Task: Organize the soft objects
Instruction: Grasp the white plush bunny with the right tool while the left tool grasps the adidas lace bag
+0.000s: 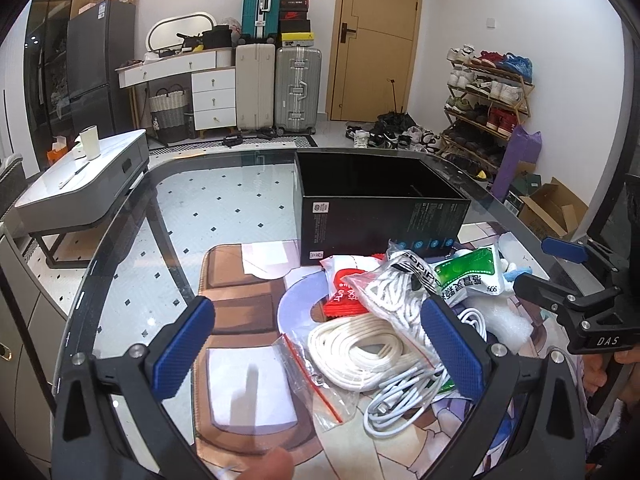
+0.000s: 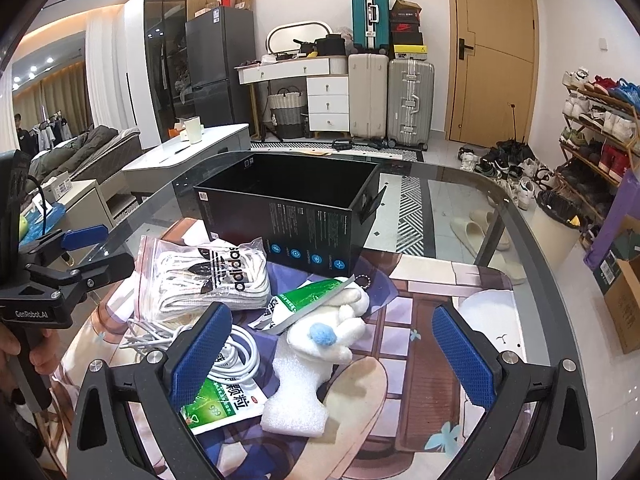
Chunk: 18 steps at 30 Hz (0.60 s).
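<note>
While both grippers hover above a glass table [image 1: 120, 232], the left gripper [image 1: 318, 344] is spread wide over a coiled white rope [image 1: 352, 350] and charging cable [image 1: 400, 400]. Further right, the right gripper [image 2: 332, 356], also spread and empty, frames a white plush toy [image 2: 340, 320]. The open black box [image 2: 288, 204] stands behind.

A glass table [image 1: 120, 264] carries a printed mat [image 2: 420, 344] over its near part. An open black box [image 2: 288, 208] stands on the glass at the mat's far edge. On the mat lies a heap: a bag of white laces [image 2: 208, 276], a coiled white cord [image 1: 360, 350], a white cable [image 2: 236, 356], green packets [image 2: 224, 404], a red packet [image 1: 344, 300], a white plush [image 2: 336, 328] and a foam piece [image 2: 296, 392].
</note>
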### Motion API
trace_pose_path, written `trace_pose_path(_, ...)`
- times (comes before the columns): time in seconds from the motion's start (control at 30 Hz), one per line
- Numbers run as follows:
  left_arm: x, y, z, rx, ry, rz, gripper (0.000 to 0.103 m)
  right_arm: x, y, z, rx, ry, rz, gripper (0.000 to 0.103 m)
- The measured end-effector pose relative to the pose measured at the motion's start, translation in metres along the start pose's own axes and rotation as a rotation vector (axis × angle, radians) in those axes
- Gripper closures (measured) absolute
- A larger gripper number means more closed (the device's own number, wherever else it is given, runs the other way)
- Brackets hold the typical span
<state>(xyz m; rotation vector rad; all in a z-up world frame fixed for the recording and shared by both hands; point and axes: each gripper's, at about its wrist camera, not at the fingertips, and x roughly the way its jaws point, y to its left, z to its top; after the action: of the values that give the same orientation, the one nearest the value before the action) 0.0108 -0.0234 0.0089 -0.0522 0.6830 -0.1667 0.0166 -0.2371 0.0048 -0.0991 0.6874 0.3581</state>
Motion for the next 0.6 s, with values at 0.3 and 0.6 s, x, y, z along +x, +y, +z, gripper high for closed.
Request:
trace_pose_path(0.3, 0.017, -0.023, 0.011, 0.060, 0.080, -0.063, 0.000, -0.003, -0.010, 0.008, -0.026, 0.053, 0.032, 0.001)
trace_pose_path(0.6, 0.038, -0.035, 0.021, 0.125, 0.153, -0.099, 0.000, 0.002, -0.019, 0.002, -0.019, 0.092, 0.052, 0.002)
